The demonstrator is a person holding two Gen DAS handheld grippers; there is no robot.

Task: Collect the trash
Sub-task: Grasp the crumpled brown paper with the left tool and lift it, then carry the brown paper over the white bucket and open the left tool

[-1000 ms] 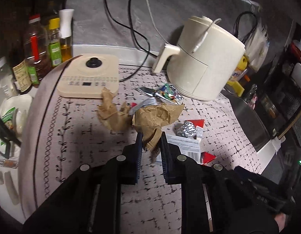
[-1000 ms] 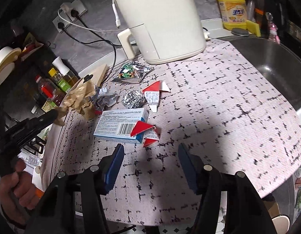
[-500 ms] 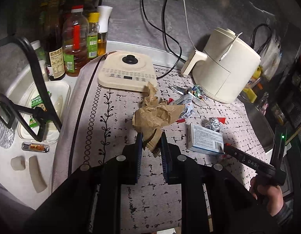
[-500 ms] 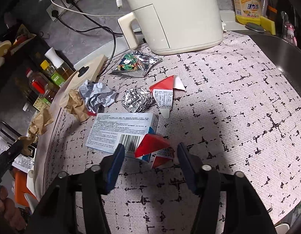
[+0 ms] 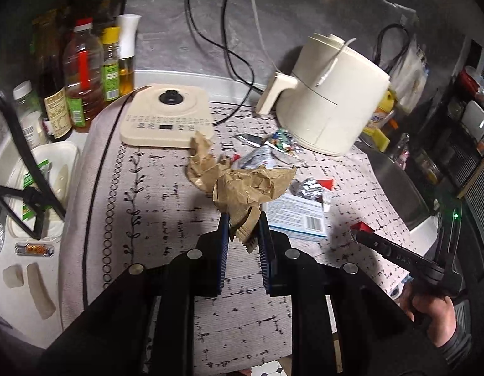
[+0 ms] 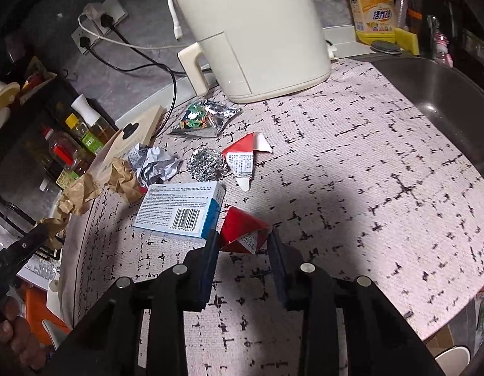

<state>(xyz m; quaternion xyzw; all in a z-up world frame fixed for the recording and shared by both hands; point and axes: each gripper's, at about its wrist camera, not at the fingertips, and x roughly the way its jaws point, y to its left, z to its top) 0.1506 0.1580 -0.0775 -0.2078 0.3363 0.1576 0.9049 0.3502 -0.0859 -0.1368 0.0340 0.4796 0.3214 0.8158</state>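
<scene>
My left gripper (image 5: 243, 225) is shut on a crumpled brown paper (image 5: 251, 188) and holds it above the patterned cloth; it also shows in the right wrist view (image 6: 75, 197). My right gripper (image 6: 243, 242) is open, its jaws on either side of a red and white folded wrapper (image 6: 242, 232) on the cloth. Beside it lie a blue and white box (image 6: 182, 208), a foil ball (image 6: 205, 164), another red wrapper (image 6: 246, 152), crumpled printed paper (image 6: 154, 164), a second brown paper (image 6: 122, 178) and a shiny snack bag (image 6: 204, 117).
A cream air fryer (image 6: 254, 31) stands at the back, an induction cooker (image 5: 166, 116) at the back left with oil bottles (image 5: 85, 72) behind. A dark sink (image 6: 439, 94) lies to the right. A white tray (image 5: 50, 169) and black rack sit left of the cloth.
My left gripper has lifted the brown paper up and away from the pile. My right gripper has moved forward and down until its jaws bracket the red wrapper.
</scene>
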